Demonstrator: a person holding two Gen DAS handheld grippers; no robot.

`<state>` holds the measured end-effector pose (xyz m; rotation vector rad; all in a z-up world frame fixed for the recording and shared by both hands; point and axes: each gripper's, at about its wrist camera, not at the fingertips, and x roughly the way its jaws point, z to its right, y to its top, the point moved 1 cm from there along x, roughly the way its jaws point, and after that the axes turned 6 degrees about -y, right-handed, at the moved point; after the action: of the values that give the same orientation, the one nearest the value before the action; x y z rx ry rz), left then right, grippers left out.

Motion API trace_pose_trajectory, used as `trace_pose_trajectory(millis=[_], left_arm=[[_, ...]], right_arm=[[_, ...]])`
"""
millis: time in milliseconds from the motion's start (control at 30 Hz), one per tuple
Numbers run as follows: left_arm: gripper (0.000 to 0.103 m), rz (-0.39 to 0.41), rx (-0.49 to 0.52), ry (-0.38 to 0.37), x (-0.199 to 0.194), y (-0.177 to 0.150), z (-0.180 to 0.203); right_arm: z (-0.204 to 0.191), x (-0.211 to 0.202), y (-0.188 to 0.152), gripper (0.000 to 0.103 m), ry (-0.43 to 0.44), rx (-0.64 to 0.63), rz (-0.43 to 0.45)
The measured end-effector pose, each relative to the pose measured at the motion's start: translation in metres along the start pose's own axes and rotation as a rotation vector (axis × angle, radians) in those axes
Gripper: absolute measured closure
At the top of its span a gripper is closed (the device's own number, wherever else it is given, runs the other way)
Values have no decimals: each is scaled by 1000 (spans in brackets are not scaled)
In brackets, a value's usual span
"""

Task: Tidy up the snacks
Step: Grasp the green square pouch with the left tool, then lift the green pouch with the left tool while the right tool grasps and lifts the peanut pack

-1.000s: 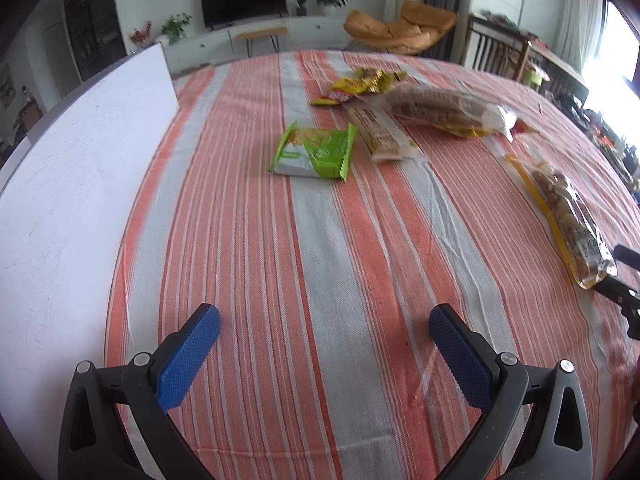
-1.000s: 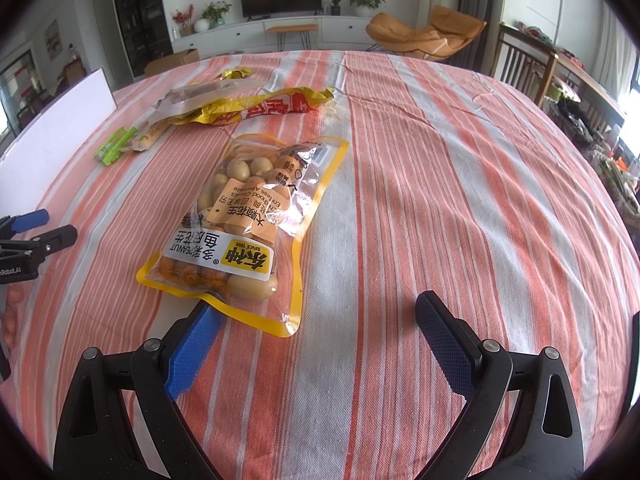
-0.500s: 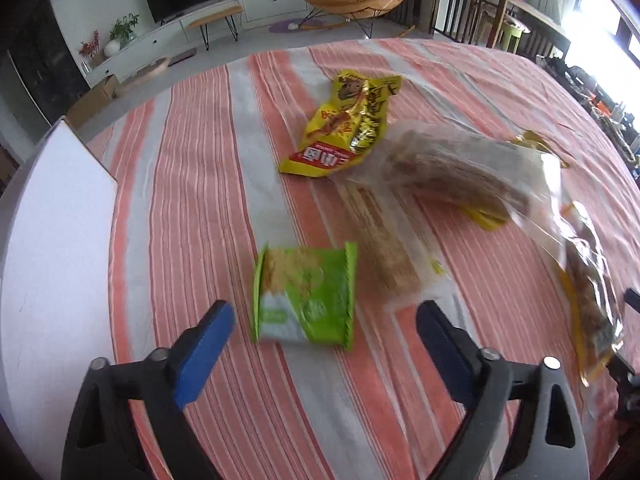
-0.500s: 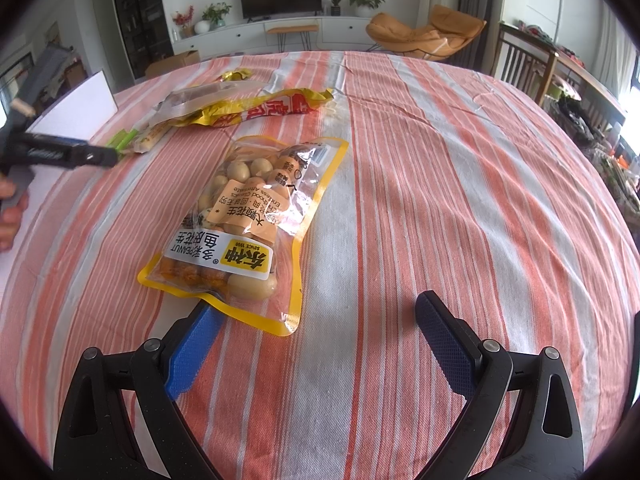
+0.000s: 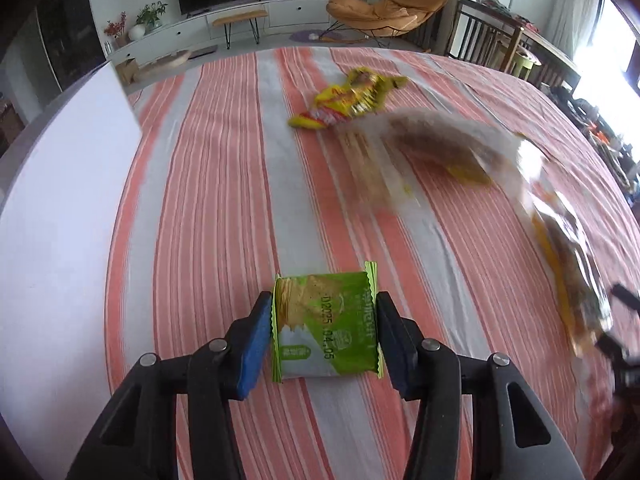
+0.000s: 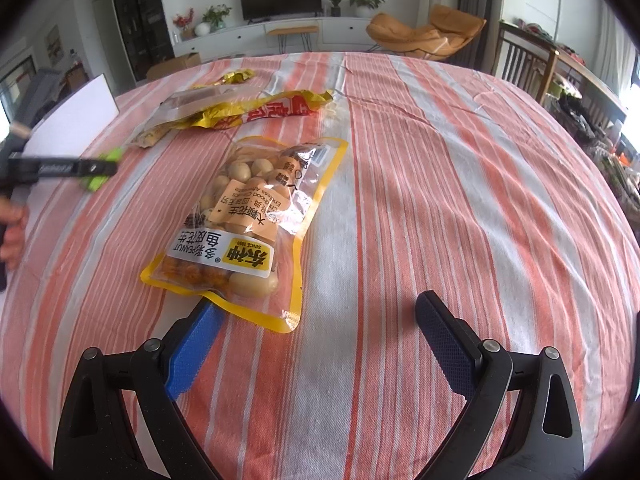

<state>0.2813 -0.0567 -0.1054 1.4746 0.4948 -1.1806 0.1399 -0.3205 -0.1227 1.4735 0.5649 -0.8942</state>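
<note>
Left tongs (image 5: 324, 336) down-tilted, clamping green packet (image 5: 325, 330)

Motion-blurred clear snack bags (image 5: 460, 152) at right, contents unreadable; peanut bag (image 5: 572, 276) smeared too.
</note>
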Motion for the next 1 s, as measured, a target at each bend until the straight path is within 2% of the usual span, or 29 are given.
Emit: trace_pose_trajectory(millis=[200, 267, 300, 333, 433, 500, 700, 1000], left_arm=[[51, 10, 60, -30, -42, -83, 40], [38, 25, 70, -55, -48, -95, 45], [19, 28, 75, -74, -47, -97, 47], [9, 30, 83, -93, -47, -98, 48], [2, 40, 129, -84, -44, -104, 55], [0, 48, 173, -63, -41, -107, 58], [0, 80, 157, -66, -42, -107, 55], [0, 70, 166, -70, -41, -107, 54]], right_arm=[[0, 0, 0, 5, -1, 0, 0], [-1, 1, 0, 5, -1, 0, 0], [-1, 1, 0, 5, -2, -1, -1], [-1, 0, 0, 5, -2, -1, -1], [0, -2, -1, 5, -3, -1, 0], [0, -2, 0, 5, -3, 0, 0], [0, -1, 0, 5, -4, -1, -1], [0, -1, 0, 5, -4, -1, -1]])
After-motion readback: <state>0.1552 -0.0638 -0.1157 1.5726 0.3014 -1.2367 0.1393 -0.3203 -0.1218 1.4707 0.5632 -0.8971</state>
